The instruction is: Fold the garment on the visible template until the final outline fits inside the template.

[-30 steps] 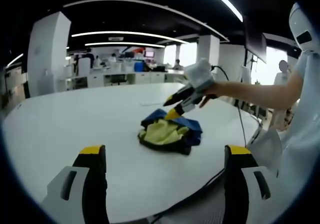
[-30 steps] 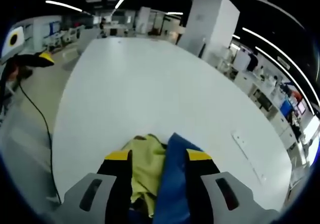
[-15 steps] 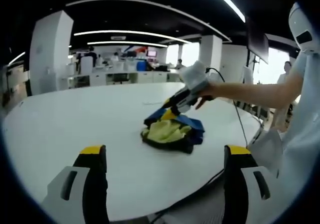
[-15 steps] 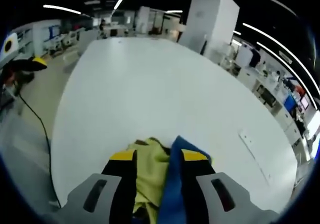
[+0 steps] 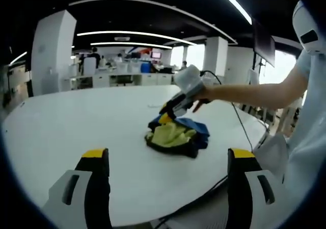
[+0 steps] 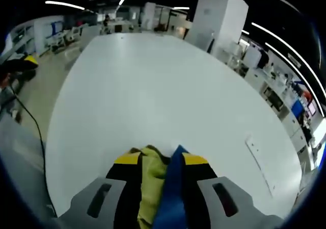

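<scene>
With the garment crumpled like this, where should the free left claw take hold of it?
Judging by its pose, the loose yellow edge of the garment on the near side, approached low from the left claw. The right claw is shut on the blue fold at the far top, so an opposite edge would let the heap be spread.

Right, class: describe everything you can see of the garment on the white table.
The garment is a soft, crumpled heap of yellow-green, blue and dark fabric, bunched rather than spread flat, lying on the white table near its edge. The right gripper meets it at its top, and in the right gripper view blue and yellow cloth sits between the jaws, so it looks pinched. The left gripper is open and apart from it.
</scene>
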Motion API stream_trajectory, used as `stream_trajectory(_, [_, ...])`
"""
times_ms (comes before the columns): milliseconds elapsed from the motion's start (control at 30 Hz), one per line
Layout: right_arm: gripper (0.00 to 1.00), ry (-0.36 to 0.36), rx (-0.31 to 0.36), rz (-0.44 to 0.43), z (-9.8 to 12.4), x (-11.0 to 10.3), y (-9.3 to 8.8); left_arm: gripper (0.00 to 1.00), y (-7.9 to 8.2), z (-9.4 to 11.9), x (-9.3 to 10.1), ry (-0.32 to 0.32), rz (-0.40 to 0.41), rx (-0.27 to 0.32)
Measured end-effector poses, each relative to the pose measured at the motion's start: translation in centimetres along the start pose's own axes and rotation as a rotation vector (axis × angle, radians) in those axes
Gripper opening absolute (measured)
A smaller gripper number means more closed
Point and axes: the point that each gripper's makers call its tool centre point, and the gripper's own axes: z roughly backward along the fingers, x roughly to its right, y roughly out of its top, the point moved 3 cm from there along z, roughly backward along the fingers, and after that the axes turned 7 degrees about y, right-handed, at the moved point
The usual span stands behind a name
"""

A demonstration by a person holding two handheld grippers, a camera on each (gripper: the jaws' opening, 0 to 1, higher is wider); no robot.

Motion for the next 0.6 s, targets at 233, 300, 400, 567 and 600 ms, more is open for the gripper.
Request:
stream_trajectory(233, [0.29, 0.010, -0.037, 0.028, -0.9, 0.1, -0.1, 0.93, -0.2, 0.2, -0.5, 0.013, 0.001, -0.001])
stream_trajectory(300, [0.29, 0.018, -0.037, 0.021, -1.4, 0.5, 0.0, 0.93, -0.2, 0.2, -0.6, 0.012, 0.005, -0.001])
stream_trajectory(400, [0.28, 0.017, -0.052, 0.028, -1.7, 0.4, -0.1, 0.93, -0.3, 0.3, -0.5, 0.006, 0.006, -0.004])
stream_trajectory(567, [0.27, 0.015, -0.071, 0.033, -2.1, 0.7, -0.2, 0.93, -0.3, 0.4, -0.9, 0.019, 0.011, 0.000])
stream_trajectory(600, [0.27, 0.019, -0.077, 0.031, -2.2, 0.7, -0.3, 0.93, -0.3, 0.4, -0.9, 0.021, 0.012, 0.001])
